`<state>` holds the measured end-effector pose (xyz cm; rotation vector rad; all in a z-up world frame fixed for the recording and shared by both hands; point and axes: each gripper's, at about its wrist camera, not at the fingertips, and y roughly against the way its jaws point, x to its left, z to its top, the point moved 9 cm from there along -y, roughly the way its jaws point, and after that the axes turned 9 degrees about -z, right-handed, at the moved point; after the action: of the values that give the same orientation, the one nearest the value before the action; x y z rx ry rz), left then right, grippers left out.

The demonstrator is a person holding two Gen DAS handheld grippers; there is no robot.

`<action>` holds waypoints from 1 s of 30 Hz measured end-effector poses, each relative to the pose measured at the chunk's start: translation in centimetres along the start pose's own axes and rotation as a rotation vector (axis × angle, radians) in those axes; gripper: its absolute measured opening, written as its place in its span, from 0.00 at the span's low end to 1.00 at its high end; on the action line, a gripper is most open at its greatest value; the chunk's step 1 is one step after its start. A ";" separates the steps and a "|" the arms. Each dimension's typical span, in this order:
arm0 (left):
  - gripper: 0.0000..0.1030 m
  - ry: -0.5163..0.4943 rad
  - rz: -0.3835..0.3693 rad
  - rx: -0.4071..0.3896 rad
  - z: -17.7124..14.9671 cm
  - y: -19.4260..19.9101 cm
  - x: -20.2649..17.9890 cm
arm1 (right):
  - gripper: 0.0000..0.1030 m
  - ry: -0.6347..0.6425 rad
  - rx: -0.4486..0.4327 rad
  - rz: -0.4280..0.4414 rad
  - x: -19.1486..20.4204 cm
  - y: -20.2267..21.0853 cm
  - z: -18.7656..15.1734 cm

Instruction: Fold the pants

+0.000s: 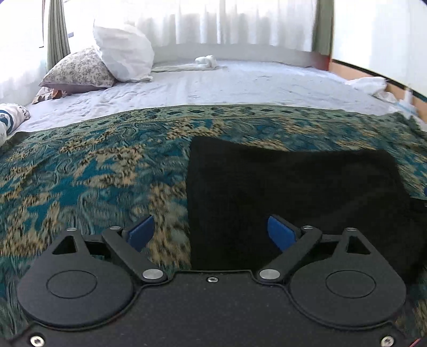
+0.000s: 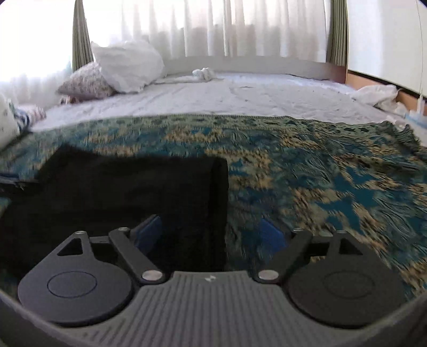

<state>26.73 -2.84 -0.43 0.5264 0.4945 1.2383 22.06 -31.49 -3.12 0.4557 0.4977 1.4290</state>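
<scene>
Bright daylight comes through sheer white curtains (image 1: 240, 24) behind a wide bed with a pale, rumpled sheet (image 1: 240, 85), and the near part of the bed is covered by a teal, tan and black patterned woven blanket (image 1: 93, 165). At the head of the bed, on the left, a plump white pillow (image 1: 124, 53) leans on a floral-print pillow (image 1: 80, 70), and a small knotted white towel (image 1: 206, 62) lies by the far edge. Crumpled white cloth (image 1: 369, 84) sits at the right edge of the bed. On the patterned blanket lie the black pants (image 1: 293, 186), folded into a flat, roughly rectangular stack. The left gripper (image 1: 210, 233), with black arms and blue pads, straddles the left edge of the stack with its jaws spread wide: one pad is over the blanket and the other over the black cloth, and neither pinches it. The right gripper (image 2: 210, 235) is spread just as wide across the stack's right edge, its left pad over the pants (image 2: 133, 192) and its right pad over the blanket (image 2: 320, 173), holding nothing.
</scene>
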 end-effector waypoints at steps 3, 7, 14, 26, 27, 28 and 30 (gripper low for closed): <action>0.93 -0.011 0.005 0.021 -1.9 0.7 -0.4 | 0.96 -0.068 0.026 0.019 -0.6 0.3 -1.4; 0.93 0.026 0.022 0.039 -3.2 1.2 -0.5 | 0.97 -0.151 0.028 0.008 -1.3 1.0 -1.4; 0.97 0.037 0.010 -0.008 -3.7 4.7 -2.8 | 1.00 -0.111 -0.097 -0.006 1.7 6.4 -1.8; 1.00 -0.014 0.056 -0.011 -8.2 6.7 -7.0 | 1.00 0.029 -0.117 -0.046 7.7 9.1 -6.4; 1.00 -0.016 0.061 -0.007 -8.3 6.7 -7.1 | 1.00 0.039 -0.119 -0.050 7.8 9.1 -6.5; 1.00 -0.014 0.062 -0.006 -8.4 6.7 -7.2 | 1.00 0.051 -0.118 -0.053 8.0 9.1 -6.6; 1.00 -0.008 0.062 -0.002 -8.6 6.7 -7.2 | 1.00 0.072 -0.104 -0.050 8.3 8.8 -6.9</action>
<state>14.61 -7.32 -2.55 0.5484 0.4732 1.2951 11.52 -22.47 -4.15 0.3076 0.4868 1.4198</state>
